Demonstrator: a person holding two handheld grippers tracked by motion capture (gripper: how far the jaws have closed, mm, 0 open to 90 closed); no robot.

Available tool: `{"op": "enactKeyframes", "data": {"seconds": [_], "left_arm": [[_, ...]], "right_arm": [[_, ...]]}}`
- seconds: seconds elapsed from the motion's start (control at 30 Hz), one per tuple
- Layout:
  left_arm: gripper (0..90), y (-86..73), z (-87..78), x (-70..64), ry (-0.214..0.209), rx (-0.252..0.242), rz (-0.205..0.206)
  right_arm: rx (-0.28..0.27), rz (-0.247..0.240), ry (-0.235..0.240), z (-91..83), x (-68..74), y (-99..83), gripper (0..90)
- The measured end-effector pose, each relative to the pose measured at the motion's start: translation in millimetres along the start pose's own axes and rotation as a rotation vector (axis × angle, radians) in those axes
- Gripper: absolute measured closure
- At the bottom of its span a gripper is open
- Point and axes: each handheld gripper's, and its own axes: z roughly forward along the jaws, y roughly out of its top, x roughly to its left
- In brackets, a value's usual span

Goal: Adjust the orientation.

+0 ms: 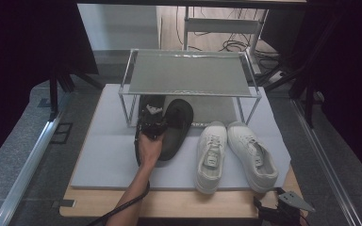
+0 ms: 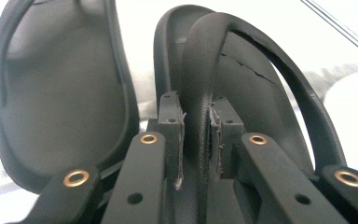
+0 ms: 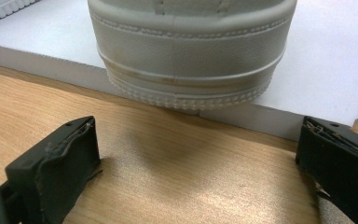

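Note:
My left gripper point(image 1: 152, 123) is shut on the strap of a black slipper point(image 1: 176, 128), which lies sole-down on the white mat just in front of the rack. In the left gripper view, the jaws of this left gripper point(image 2: 197, 128) pinch the arched strap point(image 2: 205, 70). A second black slipper point(image 2: 56, 93) lies beside it on the left, under the rack point(image 1: 152, 100). Two white sneakers point(image 1: 211, 156) point(image 1: 253, 154) lie side by side on the mat's right half. My right gripper point(image 1: 269, 205) rests open on the wooden table, facing a sneaker heel point(image 3: 191, 51) with nothing between its jaws point(image 3: 196, 158).
A metal-framed rack point(image 1: 188, 73) with a mesh top shelf stands at the back of the white mat point(image 1: 108, 155). The mat covers most of the wooden table point(image 1: 193, 202). Dark stands and cables lie on the floor beyond and at both sides.

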Motion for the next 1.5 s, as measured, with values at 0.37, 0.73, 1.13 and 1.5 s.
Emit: {"op": "enactKeyframes", "data": {"seconds": [0.37,0.73,1.13,1.5], "left_arm": [[76.8,0.5,15.0,5.7,0.064,0.028,-0.044],[72.1,-6.7,-8.6,14.3,-0.023,-0.002,0.006],[81.7,-40.1,-56.8,9.6,-0.167,-0.003,0.174],[89.8,-88.8,-80.4,6.3,-0.243,0.063,0.222]], "right_arm": [[-0.001,-0.001,0.001,-0.1,-0.2,-0.1,0.0],[-0.001,-0.002,0.002,-0.1,-0.2,-0.2,0.0],[-0.001,0.0,0.0,-0.1,0.0,-0.1,0.0],[-0.001,0.0,-0.001,0.0,0.2,-0.1,0.0]]}}
